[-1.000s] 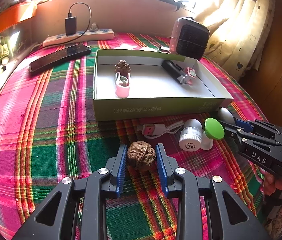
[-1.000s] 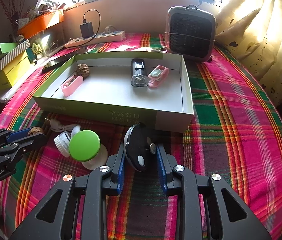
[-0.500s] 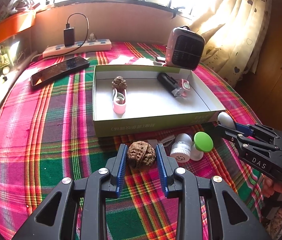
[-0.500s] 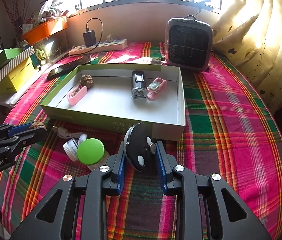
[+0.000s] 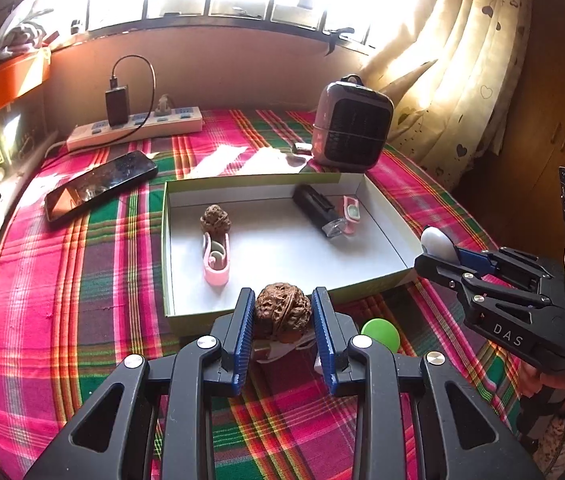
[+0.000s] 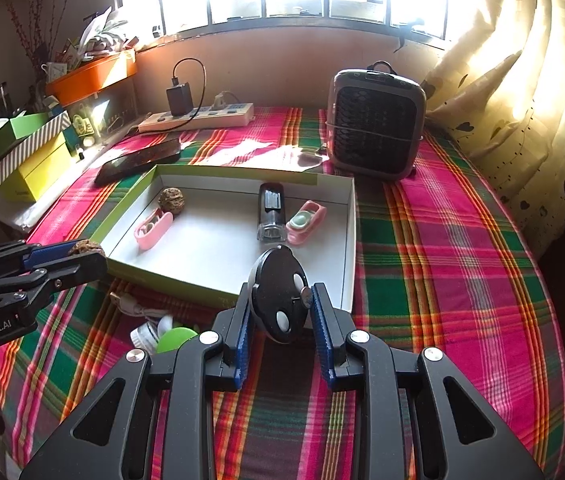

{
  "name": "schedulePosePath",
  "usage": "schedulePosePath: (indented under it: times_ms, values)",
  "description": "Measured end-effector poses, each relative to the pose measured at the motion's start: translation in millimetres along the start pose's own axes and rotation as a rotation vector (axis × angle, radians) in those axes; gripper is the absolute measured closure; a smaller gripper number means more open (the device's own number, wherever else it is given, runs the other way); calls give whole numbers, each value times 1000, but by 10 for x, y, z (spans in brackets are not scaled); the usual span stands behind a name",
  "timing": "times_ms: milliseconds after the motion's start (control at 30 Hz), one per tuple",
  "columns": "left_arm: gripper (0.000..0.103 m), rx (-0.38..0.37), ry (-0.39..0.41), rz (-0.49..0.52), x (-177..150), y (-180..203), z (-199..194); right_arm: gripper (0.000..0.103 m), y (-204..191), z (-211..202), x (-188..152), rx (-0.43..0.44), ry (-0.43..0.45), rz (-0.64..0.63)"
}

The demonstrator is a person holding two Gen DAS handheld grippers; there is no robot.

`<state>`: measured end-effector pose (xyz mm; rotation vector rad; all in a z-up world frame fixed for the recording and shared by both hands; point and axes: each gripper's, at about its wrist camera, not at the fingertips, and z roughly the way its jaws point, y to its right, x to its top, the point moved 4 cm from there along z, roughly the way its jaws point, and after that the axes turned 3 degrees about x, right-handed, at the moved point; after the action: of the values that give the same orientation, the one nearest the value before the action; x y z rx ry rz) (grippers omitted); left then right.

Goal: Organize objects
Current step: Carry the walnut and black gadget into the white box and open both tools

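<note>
My left gripper (image 5: 282, 316) is shut on a brown walnut (image 5: 282, 314), held in the air just before the near wall of the open white box (image 5: 386, 216). My right gripper (image 6: 280, 308) is shut on a black oval key fob (image 6: 278, 294) with white buttons, raised near the box's near right corner (image 6: 348, 272). Inside the box lie a second walnut (image 5: 215, 219), a pink clip (image 5: 216, 258), a black cylinder (image 5: 318, 212) and a small pink case (image 5: 351, 212). The left gripper (image 6: 82, 254) also shows in the right wrist view, the right gripper (image 5: 438, 250) in the left wrist view.
On the plaid cloth before the box lie a green-capped item (image 6: 174, 338), a white round piece (image 6: 146, 334) and a USB cable (image 6: 126, 302). Behind the box stand a small heater (image 6: 376, 120), a phone (image 5: 100, 184) and a power strip (image 5: 134, 128). Boxes (image 6: 22, 156) sit at left.
Both grippers have risen with the walnut and the key fob; the table objects now sit lower and smaller in both views, and the box's inside shows more fully.
</note>
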<state>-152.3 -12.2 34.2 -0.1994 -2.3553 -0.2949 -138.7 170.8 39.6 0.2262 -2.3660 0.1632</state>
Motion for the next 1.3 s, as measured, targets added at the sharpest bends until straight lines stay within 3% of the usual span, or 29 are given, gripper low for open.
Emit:
schedulePosePath:
  times_ms: [700,833,1300]
  values:
    - [76,14,-75,4,457,-63,745,74,125,578,164,2,-109,-20]
    - [76,53,-74,43,515,-49,847,74,143,616,175,-12,-113,-30]
    - [76,73,-109,53,643,-62,1184,74,132,746,178,-35,-124,-65]
